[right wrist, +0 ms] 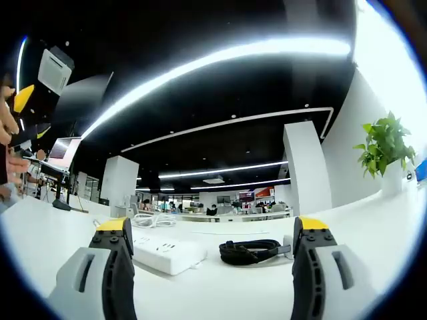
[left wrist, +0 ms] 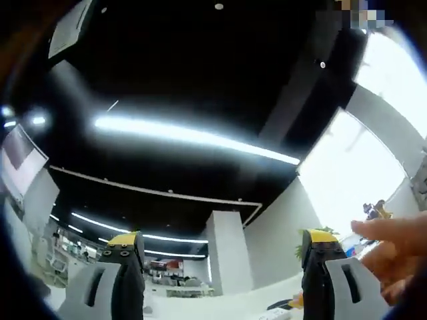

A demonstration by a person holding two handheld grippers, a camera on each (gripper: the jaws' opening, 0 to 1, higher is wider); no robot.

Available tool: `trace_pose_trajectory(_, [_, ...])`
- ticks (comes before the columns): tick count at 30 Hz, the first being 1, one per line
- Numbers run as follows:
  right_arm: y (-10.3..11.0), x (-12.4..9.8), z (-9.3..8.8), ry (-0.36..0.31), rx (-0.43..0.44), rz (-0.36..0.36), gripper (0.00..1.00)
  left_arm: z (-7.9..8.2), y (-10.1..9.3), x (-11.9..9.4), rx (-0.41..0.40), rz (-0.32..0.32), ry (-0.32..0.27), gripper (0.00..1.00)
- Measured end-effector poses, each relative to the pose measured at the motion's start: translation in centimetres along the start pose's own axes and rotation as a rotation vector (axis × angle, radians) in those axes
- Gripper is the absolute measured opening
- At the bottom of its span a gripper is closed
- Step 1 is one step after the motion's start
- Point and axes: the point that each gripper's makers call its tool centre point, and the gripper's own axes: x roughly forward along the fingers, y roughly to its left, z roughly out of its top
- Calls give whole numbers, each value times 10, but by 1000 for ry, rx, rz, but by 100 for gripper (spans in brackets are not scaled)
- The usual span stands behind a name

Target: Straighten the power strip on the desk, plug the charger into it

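Jaws of the left gripper point(left wrist: 223, 267) stand wide apart in the left gripper view, with nothing between them, and their yellow tips point up toward a dark ceiling point(left wrist: 200, 73) crossed by a long strip light point(left wrist: 193, 137). So this gripper is tilted strongly upward, away from the desk. At the right edge of this view a hand point(left wrist: 393, 250) comes in, its fingers stretched toward the left, just beside the right jaw; whether it touches the jaw I cannot tell. A white pillar point(left wrist: 230, 253) and a bright window point(left wrist: 350, 170) are behind, and only a thin part of the white desk point(left wrist: 220, 308) is seen at the bottom. In the right gripper view, the right gripper point(right wrist: 213, 257) is held low and almost level above the desk point(right wrist: 220, 293), and its jaws are also spread wide and hold nothing. Between them, a little farther on the desk, lies the white power strip point(right wrist: 167, 252), turned at an angle to the view. Just beside it on the right lies the charger's bundled black cable point(right wrist: 250, 251), next to a small white block partly hidden behind the right jaw. A green plant point(right wrist: 383, 147) stands far right. At the left edge, fingers around the other gripper point(right wrist: 17, 110) are visible, raised high.
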Motion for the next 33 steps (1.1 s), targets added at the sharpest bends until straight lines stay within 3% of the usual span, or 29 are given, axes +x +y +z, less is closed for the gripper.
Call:
trace_pose_trajectory(3, [0, 0, 0, 0, 0, 0, 100, -17, 7, -1, -107, 38, 75, 100])
trace_pose_trajectory(6, [1, -1, 0, 0, 0, 0, 100, -27, 7, 0, -201, 62, 102, 100])
trace_pose_trajectory(11, [2, -2, 1, 0, 0, 0, 100, -46, -24, 12, -352, 26, 100, 100])
trace_pose_trajectory(13, [2, -2, 1, 0, 0, 0, 100, -54, -48, 20, -470, -11, 102, 100])
trace_pose_trajectory(16, [3, -2, 1, 0, 0, 0, 100, -57, -83, 35, -688, -71, 25, 100])
trace_pose_trajectory(19, [3, -3, 1, 0, 0, 0, 100, -52, -106, 48, -946, -73, -138, 100])
trace_pose_trajectory(21, [3, -2, 0, 4, 1, -2, 100, -50, -114, 52, -1022, -64, -194, 100])
trace_pose_trajectory(24, [-2, 3, -4, 13, 1, -5, 100, -47, -132, 59, -1034, -87, -240, 100])
trace_pose_trajectory(25, [-3, 1, -13, 82, 2, -11, 100, -45, -138, 61, -1046, -100, -249, 100])
trace_pose_trajectory(26, [-3, -4, -26, 200, -12, -28, 100, -42, -142, 64, -1084, -111, -267, 100])
trace_pose_trajectory(27, [4, -5, -25, 237, 7, -24, 100, -41, -144, 67, -1118, -115, -278, 100])
trace_pose_trajectory(30, [24, -7, -42, 413, 17, 107, 100, -42, -152, 82, -1200, -125, -293, 100])
trace_pose_trajectory(33, [50, -16, -48, 524, 33, 208, 100, -46, -162, 93, -1252, -147, -276, 100])
